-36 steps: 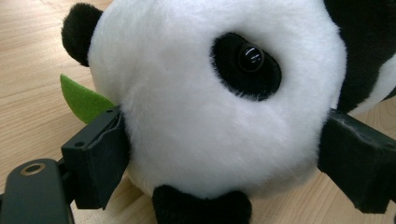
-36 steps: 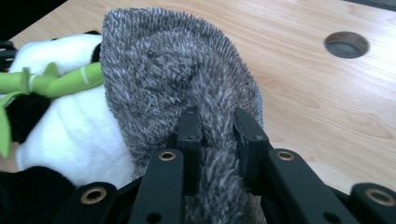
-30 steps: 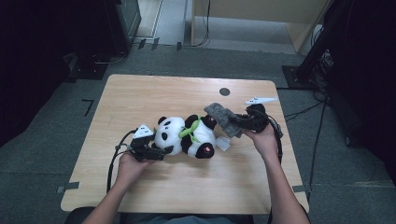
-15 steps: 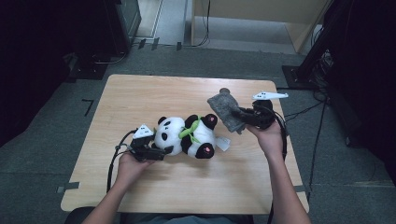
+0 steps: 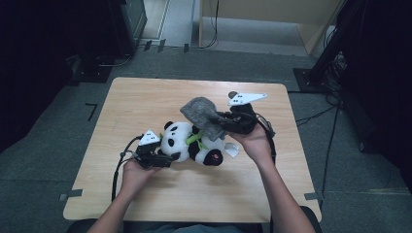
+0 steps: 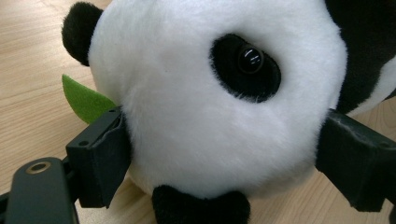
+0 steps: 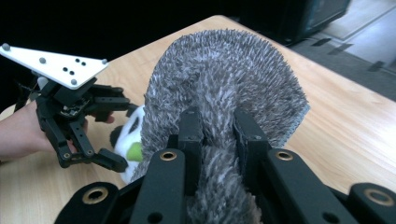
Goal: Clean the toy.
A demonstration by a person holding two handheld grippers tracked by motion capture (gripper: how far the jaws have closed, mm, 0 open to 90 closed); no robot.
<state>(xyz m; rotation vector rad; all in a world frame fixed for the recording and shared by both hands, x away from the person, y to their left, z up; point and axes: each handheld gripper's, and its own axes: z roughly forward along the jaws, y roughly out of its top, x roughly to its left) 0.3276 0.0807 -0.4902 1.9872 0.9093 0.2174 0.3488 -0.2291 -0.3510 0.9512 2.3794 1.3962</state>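
Pinching the grey cloth (image 7: pixel 224 88), the right gripper (image 7: pixel 218 130) holds it just above the panda (image 5: pixel 192 143), which lies mid-table (image 5: pixel 145 97). Left gripper (image 5: pixel 155 158) has its jaws pressed against both sides of the panda's head.

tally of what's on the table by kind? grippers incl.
Plush panda: 1
Grey fuzzy cloth: 1
Small white scrap by the panda's feet: 1
Handheld grippers: 2, left gripper clamped on the panda's head, right gripper pinching the cloth
Total: 5
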